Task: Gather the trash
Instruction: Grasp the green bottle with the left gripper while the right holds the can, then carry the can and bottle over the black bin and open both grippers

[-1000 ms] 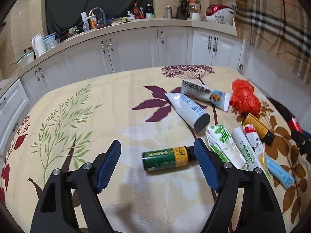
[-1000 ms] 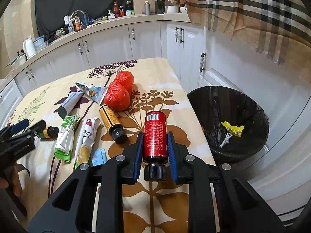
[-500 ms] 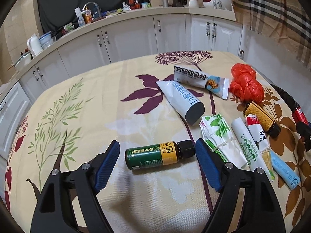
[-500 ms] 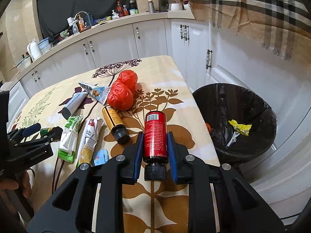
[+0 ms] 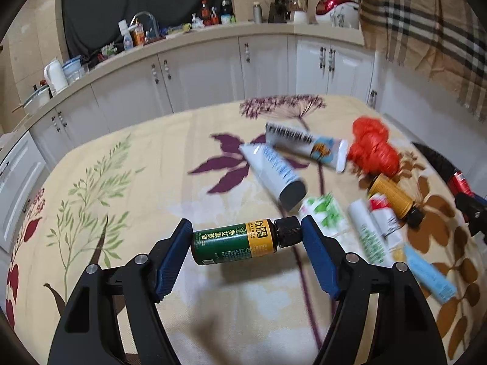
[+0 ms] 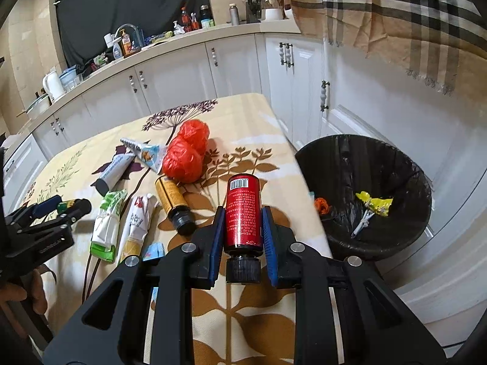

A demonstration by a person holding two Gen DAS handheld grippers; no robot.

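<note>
My left gripper is shut end to end on a small green bottle with a yellow band and black cap, lying crosswise between the pads just above the floral tablecloth. My right gripper is shut on a red bottle, cap toward me, held over the table's right edge. A black-lined trash bin stands on the floor to the right, with yellow and orange scraps inside. The left gripper also shows in the right wrist view.
On the table lie a white tube, a printed tube, red plastic bags, an amber bottle, green-white packets and a blue tube. White cabinets line the far side.
My left gripper moved forward around the green bottle and closed on its two ends, lifting it slightly. My right gripper kept hold of the red bottle with little movement.
</note>
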